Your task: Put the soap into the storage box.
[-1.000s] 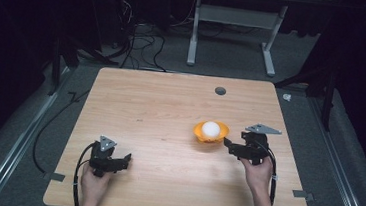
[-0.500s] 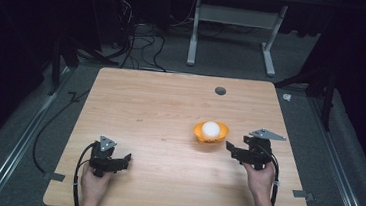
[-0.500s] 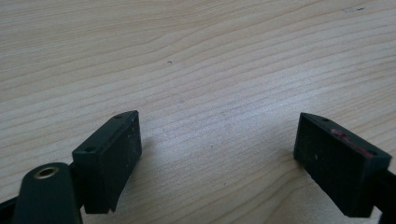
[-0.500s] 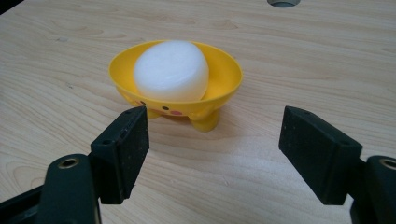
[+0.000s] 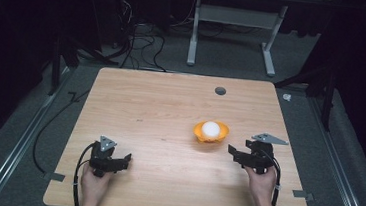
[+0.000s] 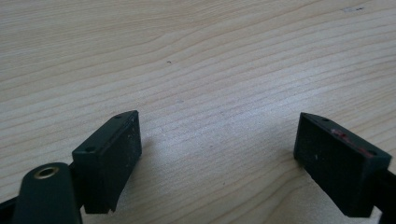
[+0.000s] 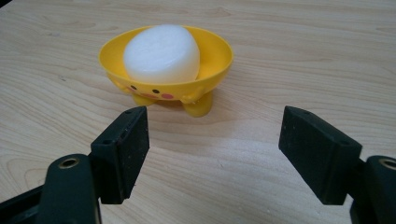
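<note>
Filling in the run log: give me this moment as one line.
right tool: open, apart from yellow dish | white soap: in dish | left tool: open, over bare table

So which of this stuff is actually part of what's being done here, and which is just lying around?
In use:
- yellow bowl with a face and little feet
- white lump lying in the bowl
- right gripper, jaws open and pointing at the bowl
- left gripper, jaws open over bare wood

Just lying about:
- cables on the floor behind the table
- white frame behind the table
</note>
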The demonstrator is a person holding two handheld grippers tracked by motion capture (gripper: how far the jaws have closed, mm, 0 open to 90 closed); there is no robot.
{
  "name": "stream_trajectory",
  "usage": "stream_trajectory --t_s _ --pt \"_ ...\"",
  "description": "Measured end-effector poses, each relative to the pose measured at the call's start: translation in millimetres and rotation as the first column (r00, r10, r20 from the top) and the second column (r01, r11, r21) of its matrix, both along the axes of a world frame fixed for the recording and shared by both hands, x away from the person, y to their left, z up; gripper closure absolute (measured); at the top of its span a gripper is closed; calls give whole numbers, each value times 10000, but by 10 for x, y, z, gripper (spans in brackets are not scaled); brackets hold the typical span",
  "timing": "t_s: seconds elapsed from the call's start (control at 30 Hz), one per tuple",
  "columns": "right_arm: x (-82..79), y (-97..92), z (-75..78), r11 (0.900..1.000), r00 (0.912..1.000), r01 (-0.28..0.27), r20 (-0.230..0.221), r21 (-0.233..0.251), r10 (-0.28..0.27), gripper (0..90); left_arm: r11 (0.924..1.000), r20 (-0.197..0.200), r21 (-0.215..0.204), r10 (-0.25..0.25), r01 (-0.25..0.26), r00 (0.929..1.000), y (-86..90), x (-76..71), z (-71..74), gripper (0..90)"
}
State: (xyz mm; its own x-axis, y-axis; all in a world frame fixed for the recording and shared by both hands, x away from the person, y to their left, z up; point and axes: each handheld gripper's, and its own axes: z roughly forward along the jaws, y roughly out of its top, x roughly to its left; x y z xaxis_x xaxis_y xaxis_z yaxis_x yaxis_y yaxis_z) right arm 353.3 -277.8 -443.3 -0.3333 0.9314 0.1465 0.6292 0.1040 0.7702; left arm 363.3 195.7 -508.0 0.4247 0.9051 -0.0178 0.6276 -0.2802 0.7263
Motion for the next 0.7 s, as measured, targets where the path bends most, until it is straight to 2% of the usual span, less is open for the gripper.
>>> stream_trajectory --t_s 0.5,0.7 --pt "-64 -39 -131 9998 9994 222 -263 -26 -223 260 10000 16 -2 -10 10 10000 -2 -1 -1 155" --pt "-73 -39 -173 9994 9990 272 -360 -200 -279 262 10000 17 -3 -10 10 10000 -2 -1 -1 155"
